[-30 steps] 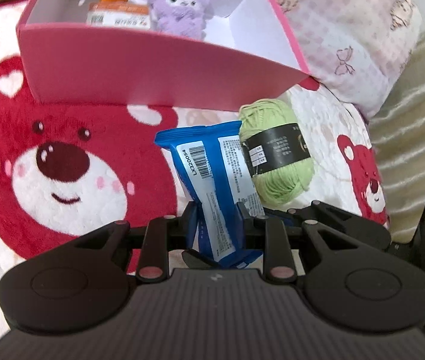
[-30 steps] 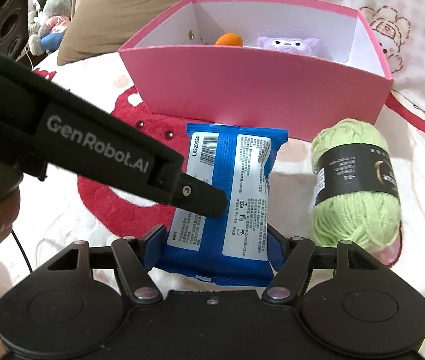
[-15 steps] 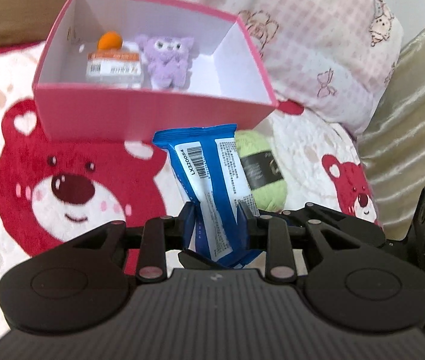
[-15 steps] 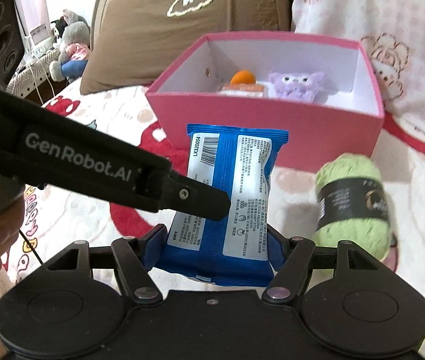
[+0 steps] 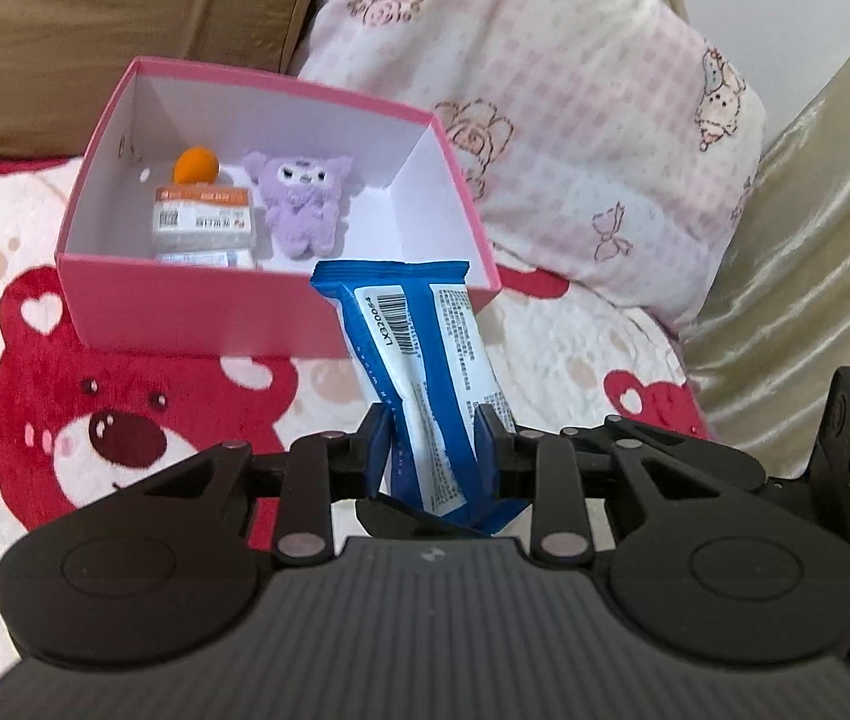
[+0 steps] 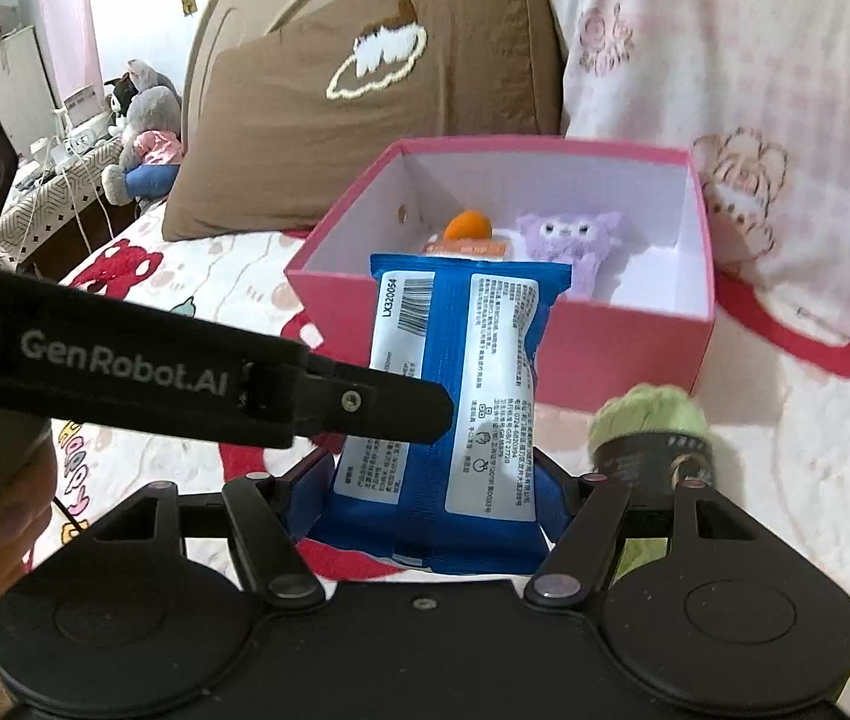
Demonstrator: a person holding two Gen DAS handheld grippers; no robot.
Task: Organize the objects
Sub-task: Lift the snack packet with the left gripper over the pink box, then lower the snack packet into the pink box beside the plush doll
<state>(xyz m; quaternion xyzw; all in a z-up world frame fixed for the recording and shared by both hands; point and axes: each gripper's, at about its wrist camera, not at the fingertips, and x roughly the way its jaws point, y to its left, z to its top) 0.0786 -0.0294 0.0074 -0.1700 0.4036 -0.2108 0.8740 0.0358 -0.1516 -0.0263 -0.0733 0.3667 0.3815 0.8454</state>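
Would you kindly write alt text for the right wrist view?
A blue snack packet is held upright by two hand-held grippers, the right hand-held gripper at its lower end and the left hand-held gripper pinching its side. Behind it, an open pink box holds a purple plush toy; green yarn lies alongside.

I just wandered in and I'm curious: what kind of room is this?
Most likely a bedroom, with the work done on a bed. A plush bear-print blanket covers the surface, pillows lean behind the pink box, and stuffed toys sit on a side table.
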